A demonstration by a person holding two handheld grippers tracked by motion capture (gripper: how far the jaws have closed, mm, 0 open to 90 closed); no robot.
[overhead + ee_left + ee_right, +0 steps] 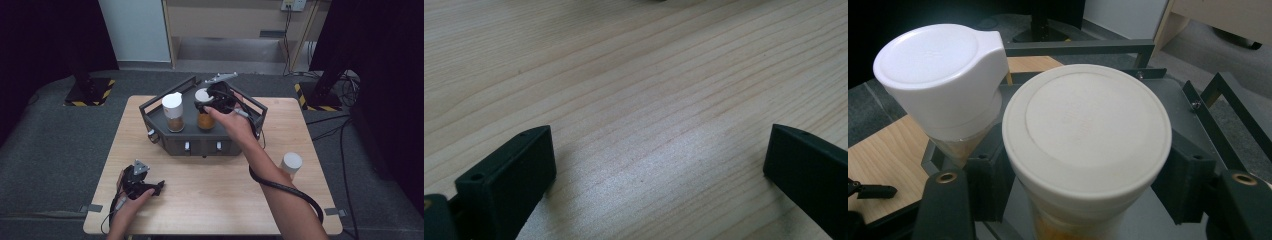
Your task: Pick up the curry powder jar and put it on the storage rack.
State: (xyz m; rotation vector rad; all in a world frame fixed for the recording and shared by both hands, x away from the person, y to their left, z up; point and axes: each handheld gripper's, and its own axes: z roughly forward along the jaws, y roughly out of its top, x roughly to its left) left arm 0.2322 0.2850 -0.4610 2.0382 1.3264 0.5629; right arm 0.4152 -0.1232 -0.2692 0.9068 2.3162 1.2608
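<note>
The right gripper pinches a white-capped spice jar just under its lid, upright in the grey rack; rigid, smooth, likely light and slippery.

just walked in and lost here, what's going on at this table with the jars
A person is working with a tool in each hand. The right tool is shut on a white-lidded jar of orange-brown contents, standing in the dark grey rack. A second jar with a white cap stands beside it in the rack. A third white-capped jar waits on the wooden table. The left tool rests open on the table, holding nothing.
</note>
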